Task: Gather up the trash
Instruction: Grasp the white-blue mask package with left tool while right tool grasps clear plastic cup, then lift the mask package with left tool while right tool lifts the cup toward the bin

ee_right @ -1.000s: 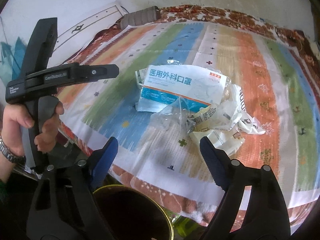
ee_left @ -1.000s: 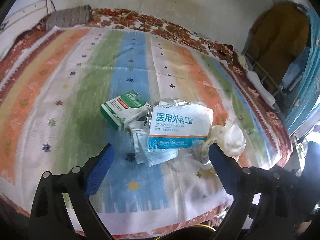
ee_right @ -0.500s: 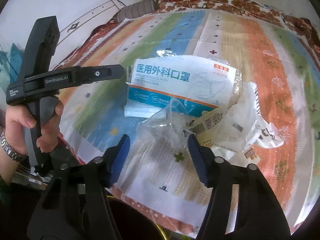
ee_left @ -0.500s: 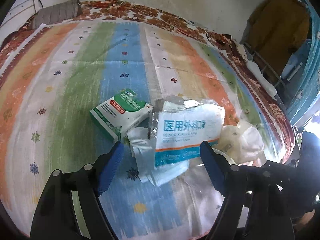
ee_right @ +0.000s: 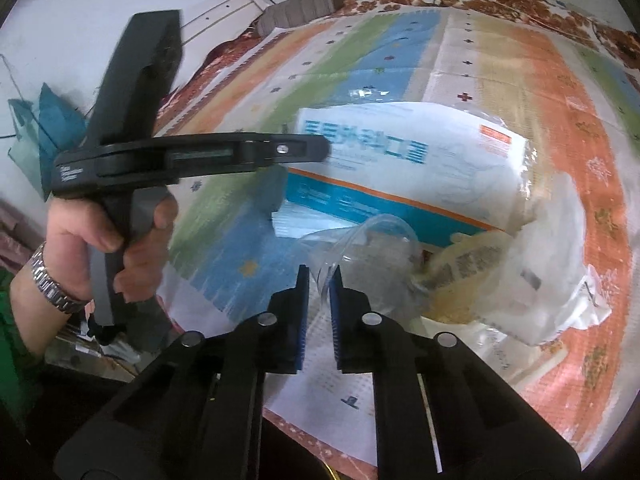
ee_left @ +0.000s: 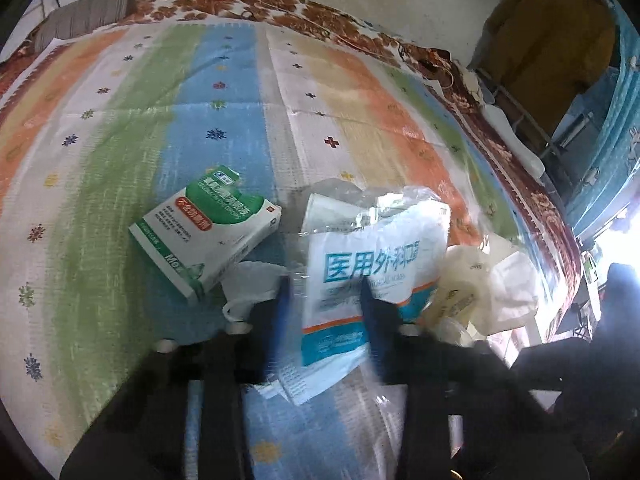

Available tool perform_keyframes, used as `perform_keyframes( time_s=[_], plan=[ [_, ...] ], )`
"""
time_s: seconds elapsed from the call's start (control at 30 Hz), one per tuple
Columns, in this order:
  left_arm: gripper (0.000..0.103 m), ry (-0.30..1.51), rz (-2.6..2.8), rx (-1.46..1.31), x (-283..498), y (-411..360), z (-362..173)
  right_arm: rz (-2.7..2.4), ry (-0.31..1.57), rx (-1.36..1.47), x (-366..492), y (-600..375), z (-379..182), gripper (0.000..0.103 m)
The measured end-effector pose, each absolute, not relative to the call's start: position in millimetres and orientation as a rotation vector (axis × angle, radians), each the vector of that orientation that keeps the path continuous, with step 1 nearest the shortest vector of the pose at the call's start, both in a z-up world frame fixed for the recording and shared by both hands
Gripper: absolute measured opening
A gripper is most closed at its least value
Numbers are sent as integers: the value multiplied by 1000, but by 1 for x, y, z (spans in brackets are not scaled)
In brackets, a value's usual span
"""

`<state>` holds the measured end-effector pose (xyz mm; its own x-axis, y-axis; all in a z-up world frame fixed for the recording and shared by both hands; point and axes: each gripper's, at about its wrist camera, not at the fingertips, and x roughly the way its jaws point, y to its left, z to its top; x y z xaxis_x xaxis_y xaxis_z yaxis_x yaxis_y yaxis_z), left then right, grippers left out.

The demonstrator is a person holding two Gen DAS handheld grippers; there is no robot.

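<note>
Home bedroom: striped bedcover [ee_left: 168, 128] over floral blanket [ee_left: 320, 20], garment [ee_left: 548, 40] hanging by wall.

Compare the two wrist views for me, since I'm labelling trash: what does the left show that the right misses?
Left wrist only: the green box beside the pile, and the left claw closing around the mask pack.

Right wrist only: the hand holding the left tool, and the right claw shut on clear wrap.

Both: mask pack, striped cloth, cream wrapper.
</note>
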<state>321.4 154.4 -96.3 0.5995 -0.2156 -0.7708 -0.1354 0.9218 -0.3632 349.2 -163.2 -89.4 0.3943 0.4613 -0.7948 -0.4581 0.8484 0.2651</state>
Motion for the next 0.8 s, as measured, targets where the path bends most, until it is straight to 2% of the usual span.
perform_keyframes(
  time_s=[0.03, 0.1, 0.27, 0.8],
  plan=[
    [11, 937, -35, -396, 322, 153, -96, 585, 1005, 1, 348, -162, -88, 4],
    [5, 926, -9, -376, 321, 151, -90, 579, 985, 3, 346, -162, -82, 4],
    [4, 873, -15, -386, 311, 150, -62, 562, 946, 42, 346, -169, -67, 4],
    [2, 889, 92, -366, 268, 138, -11, 469, 880, 8, 319, -183, -25, 4]
  ],
)
